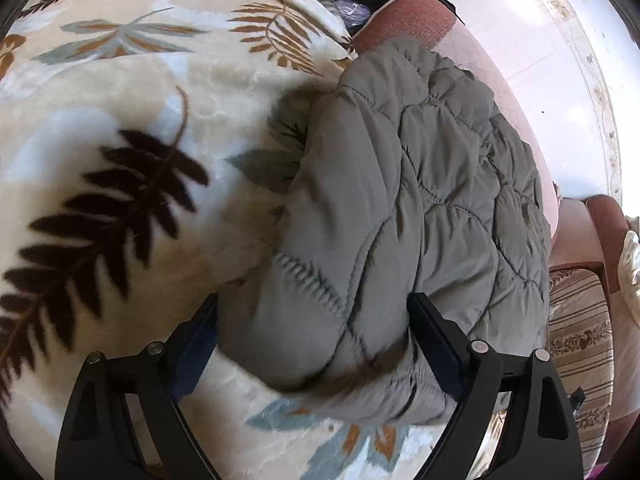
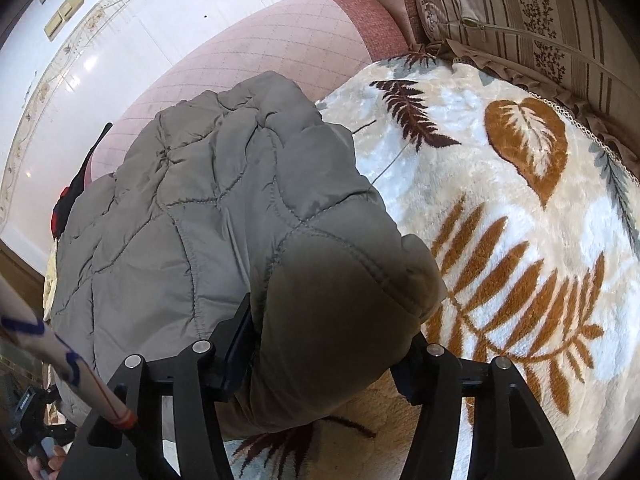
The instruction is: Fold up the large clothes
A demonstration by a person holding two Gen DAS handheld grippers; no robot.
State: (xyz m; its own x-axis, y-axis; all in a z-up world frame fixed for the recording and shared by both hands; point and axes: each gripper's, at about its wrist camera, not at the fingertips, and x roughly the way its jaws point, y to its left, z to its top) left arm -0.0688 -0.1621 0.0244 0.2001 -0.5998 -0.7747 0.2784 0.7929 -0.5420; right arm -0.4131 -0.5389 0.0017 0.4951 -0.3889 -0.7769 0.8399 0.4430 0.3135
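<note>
Seen close up: left gripper [image 1: 314,312] spread wide astride a grey quilted jacket [image 1: 400,200], grasp uncertain; right gripper [image 2: 332,344] clenched on its bunched corner. Beyond, jacket heaped on leaf-patterned blanket [image 2: 520,208], against pink sofa arm [image 2: 280,40].

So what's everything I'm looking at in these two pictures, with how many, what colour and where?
quilted jacket: one, grey-green, bunched on the blanket at the sofa's front edge
blanket: one, cream plush with brown, orange and grey leaf prints, spread over the seat
sofa: one, pink quilted front with darker red trim, under the blanket
cushion: one, beige with brown stripes and flower bands, behind the blanket
floor: white glossy tiles with a floral border, beyond the sofa
left hand-held gripper: one, black, jaws either side of the jacket's near end
right hand-held gripper: one, black, jaws straddling a jacket fold
</note>
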